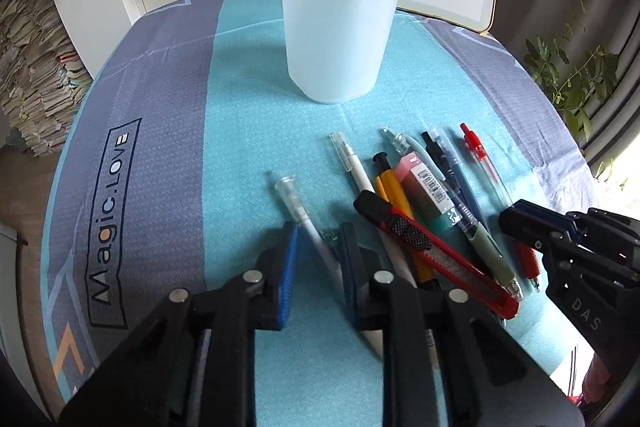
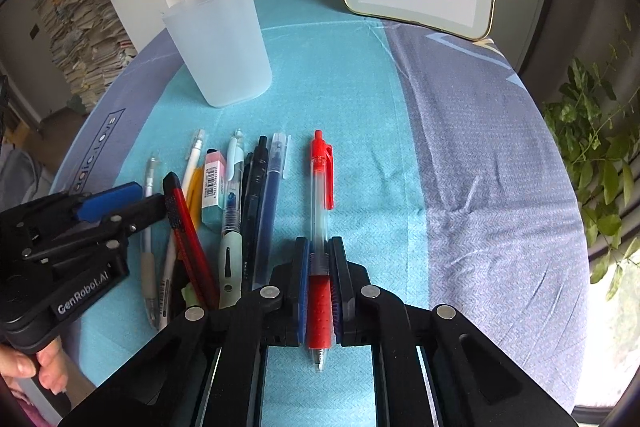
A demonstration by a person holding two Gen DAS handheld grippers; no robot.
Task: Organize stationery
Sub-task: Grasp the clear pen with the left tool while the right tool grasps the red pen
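stationery lies in a loose row on the bench (image 2: 480,147), in front of the frosted cup (image 2: 218,45). the right gripper (image 2: 320,279) has its fingers closed on the red pen (image 2: 320,211) at its rubber grip, the pen apparently on or just above the cloth. its long axis runs along the fingers: clicker and clip away toward the far edge, tip back under the camera. the left gripper (image 1: 316,251) hangs with fingers partly open astride a clear-capped white pen (image 1: 298,207), gripping nothing. to do this step well, lift the red pen straight up, clear of the navy pen (image 2: 270,199) beside it, then tilt it upright over the cup before letting go.
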